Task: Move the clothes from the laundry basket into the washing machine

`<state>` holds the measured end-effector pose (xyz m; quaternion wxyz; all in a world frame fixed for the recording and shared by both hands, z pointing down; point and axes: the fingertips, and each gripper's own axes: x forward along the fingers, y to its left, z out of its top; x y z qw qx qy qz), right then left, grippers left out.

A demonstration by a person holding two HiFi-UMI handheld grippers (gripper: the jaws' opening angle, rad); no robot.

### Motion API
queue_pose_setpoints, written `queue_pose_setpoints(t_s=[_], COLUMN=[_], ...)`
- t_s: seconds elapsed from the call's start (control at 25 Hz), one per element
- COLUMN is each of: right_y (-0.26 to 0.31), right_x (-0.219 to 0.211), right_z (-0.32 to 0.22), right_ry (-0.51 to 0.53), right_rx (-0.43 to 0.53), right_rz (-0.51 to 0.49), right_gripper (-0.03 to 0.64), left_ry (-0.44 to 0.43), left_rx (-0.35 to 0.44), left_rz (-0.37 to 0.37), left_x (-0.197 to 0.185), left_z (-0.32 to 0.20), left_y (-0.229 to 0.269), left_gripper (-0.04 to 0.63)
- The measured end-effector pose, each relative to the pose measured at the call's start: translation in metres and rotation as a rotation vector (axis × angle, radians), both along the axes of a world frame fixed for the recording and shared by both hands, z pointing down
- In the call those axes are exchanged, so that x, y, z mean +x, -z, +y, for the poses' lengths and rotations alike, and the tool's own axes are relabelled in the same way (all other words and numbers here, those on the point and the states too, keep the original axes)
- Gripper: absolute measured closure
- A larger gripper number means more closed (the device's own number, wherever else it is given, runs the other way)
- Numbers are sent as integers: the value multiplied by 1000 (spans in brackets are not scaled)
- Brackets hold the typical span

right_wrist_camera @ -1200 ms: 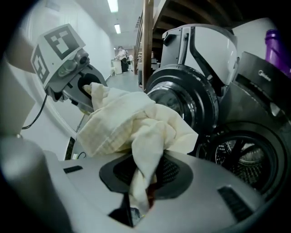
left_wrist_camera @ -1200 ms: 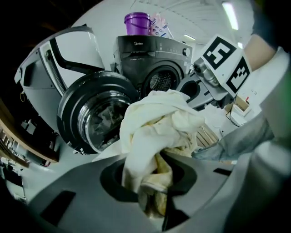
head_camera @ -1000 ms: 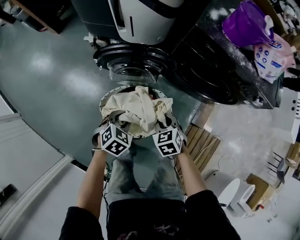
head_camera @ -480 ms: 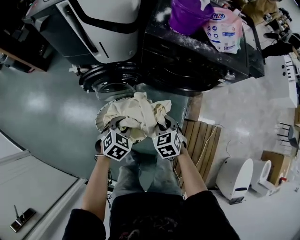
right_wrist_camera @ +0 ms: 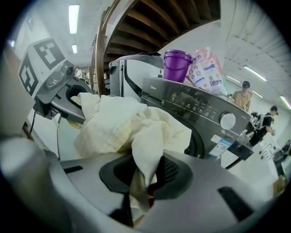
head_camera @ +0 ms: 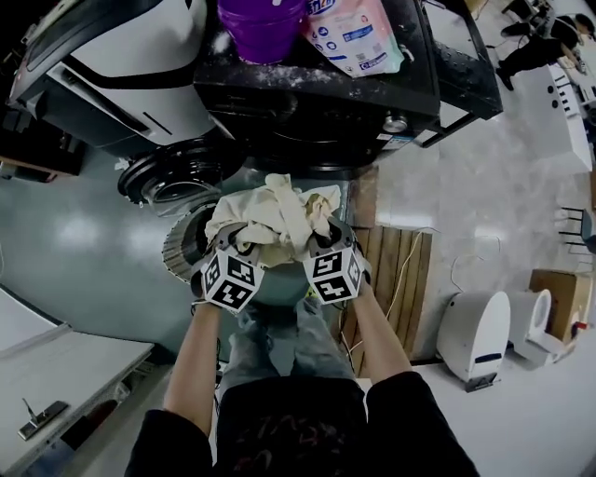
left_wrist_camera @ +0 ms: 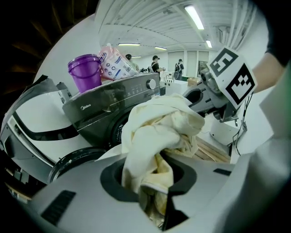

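Transfer step. Left gripper (head_camera: 238,244) and right gripper (head_camera: 322,244): fingers of both clamped on the cream clothes bundle (head_camera: 276,211), held above the laundry basket (head_camera: 177,250), just near of the washing machine (head_camera: 317,102). Next, I'd say: push it far into the machine past the open door (head_camera: 172,177) on the left, then release.

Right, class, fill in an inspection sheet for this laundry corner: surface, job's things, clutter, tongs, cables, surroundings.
Surface: glossy grey floor.
Job's things: cream clothes bundle held up by the laundry basket, in front of the dark washing machine.
Clutter: purple bucket and detergent pouch on top of the washing machine.
Tongs: left tongs and right tongs both shut on the clothes bundle.
Cables: thin cable across the wooden pallet.
Surroundings: white machine alongside; white appliance on the floor; people far behind.
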<state>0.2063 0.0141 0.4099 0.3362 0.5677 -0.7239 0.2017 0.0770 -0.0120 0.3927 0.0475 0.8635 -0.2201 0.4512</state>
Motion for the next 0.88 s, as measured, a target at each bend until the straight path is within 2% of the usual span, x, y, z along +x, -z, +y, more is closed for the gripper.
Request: queue_pose_setpoints(t_s=[0.2, 0.4, 0.6, 0.88], right_y=[3, 8, 11, 12], right_x=[65, 105, 118, 109], right_z=[8, 8, 7, -4], right_ry=[-52, -97, -134, -185], right_rx=[2, 9, 10, 17], right_rz=[-14, -20, -16, -2], right_gripper=[535, 535, 535, 535], left_ry=[-19, -50, -80, -91], left_rx=[-3, 7, 12, 6], left_rz=[3, 8, 21, 63], left_x=[65, 105, 118, 108], left_z=[4, 1, -6, -27], left_y=[1, 5, 7, 6], left_gripper=[480, 480, 480, 480])
